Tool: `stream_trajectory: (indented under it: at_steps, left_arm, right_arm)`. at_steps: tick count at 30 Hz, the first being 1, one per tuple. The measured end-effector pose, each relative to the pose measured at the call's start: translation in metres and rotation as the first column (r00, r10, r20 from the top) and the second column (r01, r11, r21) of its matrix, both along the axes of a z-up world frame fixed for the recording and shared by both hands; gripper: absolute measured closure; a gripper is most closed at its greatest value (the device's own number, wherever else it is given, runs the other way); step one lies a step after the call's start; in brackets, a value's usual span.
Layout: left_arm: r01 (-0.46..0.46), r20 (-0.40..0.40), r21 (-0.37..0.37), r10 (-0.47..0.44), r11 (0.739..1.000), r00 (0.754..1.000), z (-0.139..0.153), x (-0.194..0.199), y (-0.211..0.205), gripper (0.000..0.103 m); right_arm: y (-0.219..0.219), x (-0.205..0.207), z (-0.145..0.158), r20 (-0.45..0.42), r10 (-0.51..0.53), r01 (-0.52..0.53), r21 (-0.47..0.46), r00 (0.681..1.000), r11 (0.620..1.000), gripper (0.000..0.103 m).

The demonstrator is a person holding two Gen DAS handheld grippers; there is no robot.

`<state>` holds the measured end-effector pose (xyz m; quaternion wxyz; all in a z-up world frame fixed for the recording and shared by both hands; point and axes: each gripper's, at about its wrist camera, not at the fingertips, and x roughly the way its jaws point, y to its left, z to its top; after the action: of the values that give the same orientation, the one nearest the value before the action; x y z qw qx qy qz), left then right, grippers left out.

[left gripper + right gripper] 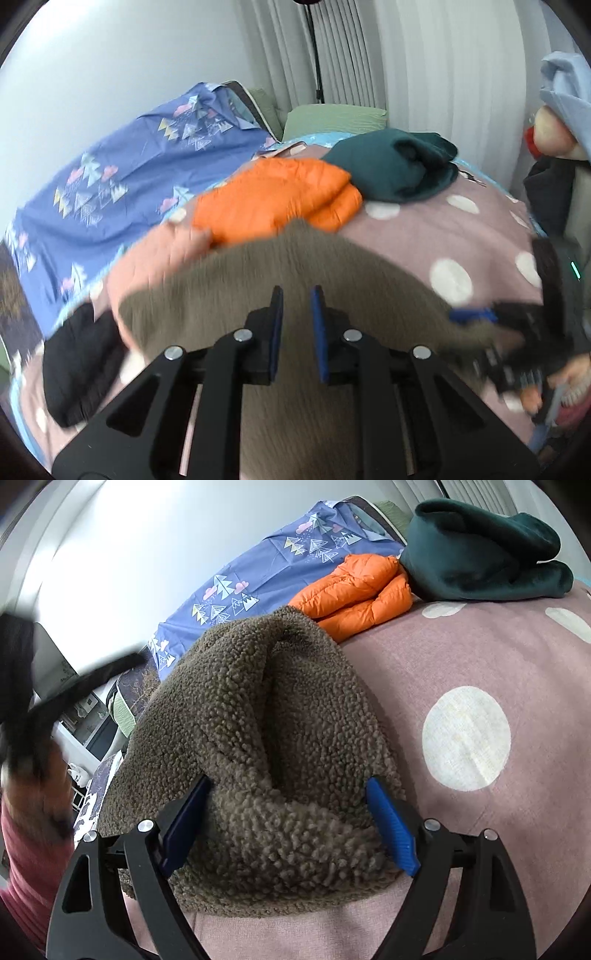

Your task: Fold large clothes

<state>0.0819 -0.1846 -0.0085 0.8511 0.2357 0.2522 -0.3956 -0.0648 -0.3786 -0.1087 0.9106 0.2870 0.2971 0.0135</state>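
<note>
A brown fleece garment [258, 720] lies bunched on the pink dotted bedspread [480, 657]. My right gripper [291, 812] stands open, its blue pads [391, 823] flanking the lower bunch of the fleece without squeezing it. My left gripper [297, 295] is shut on a fold of the brown fleece garment [258, 273], which is lifted and spreads out blurred ahead of it. From the left wrist view, the right gripper [476, 317] shows low on the right at the fleece's edge. The left gripper [74, 686] appears as a black blur in the right wrist view, with a hand [37, 794] below it.
A folded orange puffer jacket [273, 203] and a dark green garment [399, 166] lie farther up the bed. A salmon garment [155, 258] and a black one [81, 362] lie to the left. A blue tree-print sheet [122, 162], green pillows [332, 114] and curtains [369, 55] lie beyond.
</note>
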Motion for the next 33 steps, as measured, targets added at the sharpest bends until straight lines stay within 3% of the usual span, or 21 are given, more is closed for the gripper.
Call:
stream_trajectory:
  at_steps: [2, 4, 5, 7, 11, 15, 19, 20, 21, 23, 24, 27, 30, 33]
  left_arm:
    - [0.004, -0.039, 0.052, -0.002, 0.999, 0.999, -0.007, 0.030, -0.029, 0.086]
    - [0.020, -0.138, 0.240, 0.014, 0.971, 0.990, -0.063, 0.064, -0.062, 0.083]
    - [0.024, -0.151, 0.277, 0.019, 0.960, 0.988, -0.087, 0.072, -0.071, 0.086]
    - [0.018, -0.200, 0.235, 0.030, 0.972, 0.979, -0.085, 0.081, -0.071, 0.086]
    - [0.022, -0.181, 0.224, 0.019, 0.974, 0.983, -0.085, 0.076, -0.067, 0.086]
    - [0.016, -0.161, 0.224, 0.020, 0.974, 0.987, -0.084, 0.072, -0.065, 0.086]
    - [0.017, -0.168, 0.215, 0.020, 0.976, 0.986, -0.082, 0.073, -0.063, 0.086]
    - [0.016, -0.167, 0.215, 0.020, 0.976, 0.986, -0.082, 0.074, -0.063, 0.086]
    - [0.016, -0.165, 0.215, 0.020, 0.976, 0.986, -0.082, 0.074, -0.063, 0.086]
    - [0.018, -0.165, 0.215, 0.018, 0.977, 0.986, -0.082, 0.073, -0.063, 0.086]
    - [0.017, -0.159, 0.217, 0.019, 0.976, 0.987, -0.081, 0.071, -0.064, 0.086]
    - [0.022, -0.142, 0.241, 0.013, 0.970, 0.990, -0.074, 0.070, -0.068, 0.086]
    - [0.033, -0.138, 0.229, -0.001, 0.973, 0.990, -0.055, 0.074, -0.075, 0.082]
    - [0.049, -0.080, 0.232, -0.031, 0.972, 0.996, -0.036, 0.078, -0.098, 0.074]
  right_arm:
    - [-0.001, 0.000, -0.001, 0.000, 0.002, -0.002, 0.003, 1.000, 1.000, 0.019]
    - [-0.001, 0.001, 0.000, -0.004, -0.001, 0.001, -0.001, 1.000, 1.000, 0.019]
    - [-0.001, 0.004, -0.002, -0.020, -0.015, 0.015, -0.019, 1.000, 1.000, 0.019]
    - [-0.004, 0.004, -0.003, -0.013, -0.026, 0.026, -0.014, 1.000, 1.000, 0.019]
    - [-0.005, 0.006, 0.000, -0.027, 0.001, -0.001, -0.008, 1.000, 1.000, 0.019]
    - [-0.007, -0.001, 0.027, -0.025, 0.002, -0.003, -0.034, 1.000, 0.999, 0.022]
    - [-0.010, -0.009, 0.063, 0.078, 0.010, 0.001, -0.135, 0.997, 0.991, 0.058]
    - [-0.010, -0.005, 0.060, 0.063, 0.017, -0.008, -0.140, 0.998, 0.990, 0.067]
    - [-0.009, 0.006, 0.046, -0.007, 0.029, -0.030, -0.136, 1.000, 0.990, 0.071]
    - [-0.008, 0.020, 0.013, -0.099, 0.012, -0.025, -0.136, 0.995, 0.990, 0.073]
    - [-0.011, 0.022, -0.003, -0.106, -0.022, 0.008, -0.129, 0.994, 0.992, 0.072]
    - [-0.020, 0.019, -0.003, -0.086, -0.032, 0.026, -0.070, 0.996, 0.997, 0.072]
    - [-0.020, 0.020, -0.003, -0.088, -0.031, 0.023, -0.089, 0.996, 0.996, 0.072]
    - [-0.017, 0.018, -0.002, -0.085, -0.035, 0.026, -0.104, 0.996, 0.994, 0.071]
